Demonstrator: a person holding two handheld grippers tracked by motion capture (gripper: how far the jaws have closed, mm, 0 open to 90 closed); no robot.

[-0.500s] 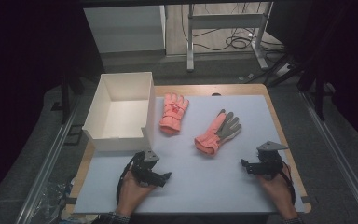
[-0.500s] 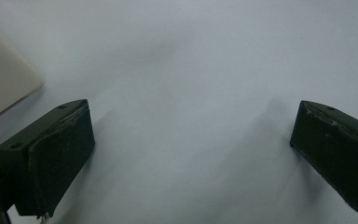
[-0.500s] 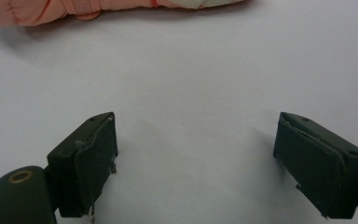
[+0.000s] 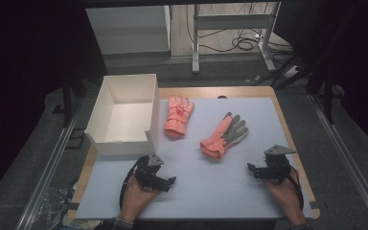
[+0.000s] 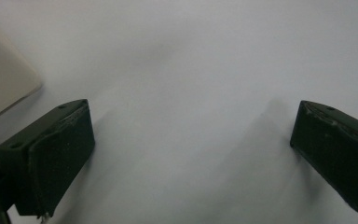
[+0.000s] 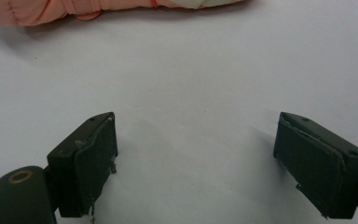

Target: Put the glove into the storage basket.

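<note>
On white table (image 4: 191, 187), we hold both grippers, left (image 4: 165, 181) and right (image 4: 255, 171), wide open and empty; right should approach the near glove (image 4: 223, 135) low, pinching its cuff squarely.

the landmark is the white box (image 4: 123, 115), which stands at the far left of the table (image 4: 249, 191) and has high walls; a gripper cannot go through it, only over its open top. just to the right of the box lies the first pink glove (image 4: 178, 116), with a narrow free strip between them. further right of the box lies the second glove (image 4: 224, 134), apart from the first. in front of the box, towards the person, the mat is free between the left gripper (image 4: 171, 181) and the right gripper (image 4: 250, 168). both have their jaws wide apart, with bare mat between them.
</note>
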